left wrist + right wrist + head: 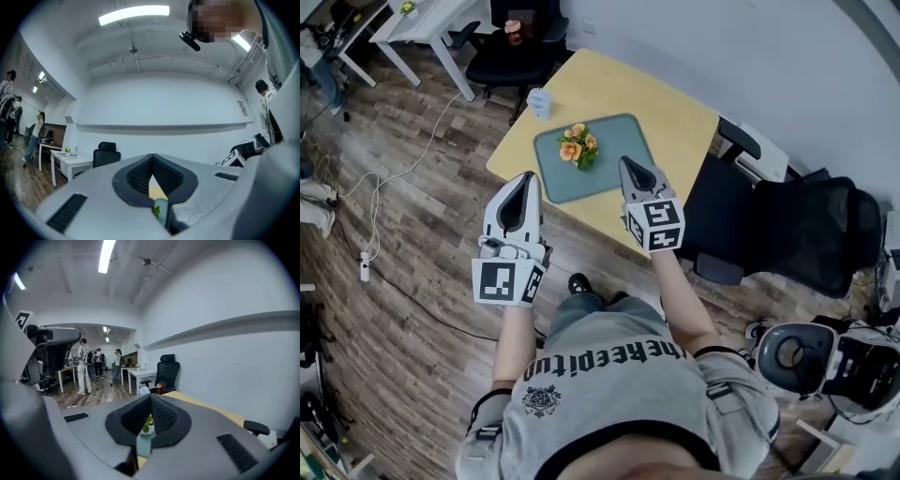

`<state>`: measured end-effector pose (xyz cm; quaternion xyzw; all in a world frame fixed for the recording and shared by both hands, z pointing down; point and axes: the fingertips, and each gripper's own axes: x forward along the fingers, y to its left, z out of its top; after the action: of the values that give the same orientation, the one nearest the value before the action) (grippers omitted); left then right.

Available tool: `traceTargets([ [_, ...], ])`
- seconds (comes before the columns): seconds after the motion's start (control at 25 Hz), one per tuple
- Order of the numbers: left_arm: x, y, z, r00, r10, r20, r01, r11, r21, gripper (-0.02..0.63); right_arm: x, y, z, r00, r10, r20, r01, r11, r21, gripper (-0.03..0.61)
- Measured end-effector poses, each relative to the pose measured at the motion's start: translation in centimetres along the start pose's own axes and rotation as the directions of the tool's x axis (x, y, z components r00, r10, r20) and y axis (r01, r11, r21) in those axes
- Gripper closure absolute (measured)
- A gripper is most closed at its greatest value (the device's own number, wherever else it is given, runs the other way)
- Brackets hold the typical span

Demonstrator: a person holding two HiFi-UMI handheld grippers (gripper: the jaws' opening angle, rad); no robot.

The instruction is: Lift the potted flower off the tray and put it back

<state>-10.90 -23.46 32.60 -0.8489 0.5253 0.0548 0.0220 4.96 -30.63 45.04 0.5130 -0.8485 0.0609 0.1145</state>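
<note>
Orange blooms mark the flower [578, 145], which stands on the teal tray [562, 183] on the yellow table [675, 112], ahead of both grippers and touching neither. Only the head view shows that gap. The left gripper [526, 180] and right gripper [627, 165] each have jaws pressed together on nothing. The right gripper view alone shows people [84, 366] beyond.

Both gripper views: jaws block most of the flower [147, 423], only a sliver shows. Head view: blooms cover its pot; small pale object [539, 101] at the table's [675, 112] far edge is too small to identify.
</note>
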Motion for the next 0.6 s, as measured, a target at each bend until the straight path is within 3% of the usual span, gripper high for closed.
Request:
traceTargets([
  [0.6,-0.2,-4.7,2.6,0.998,-0.041,0.053,0.040,0.999,0.021,0.611,-8.9,-1.3,6.5,0.984,-0.036,0.173,0.038,0.999,-0.012,0.575],
])
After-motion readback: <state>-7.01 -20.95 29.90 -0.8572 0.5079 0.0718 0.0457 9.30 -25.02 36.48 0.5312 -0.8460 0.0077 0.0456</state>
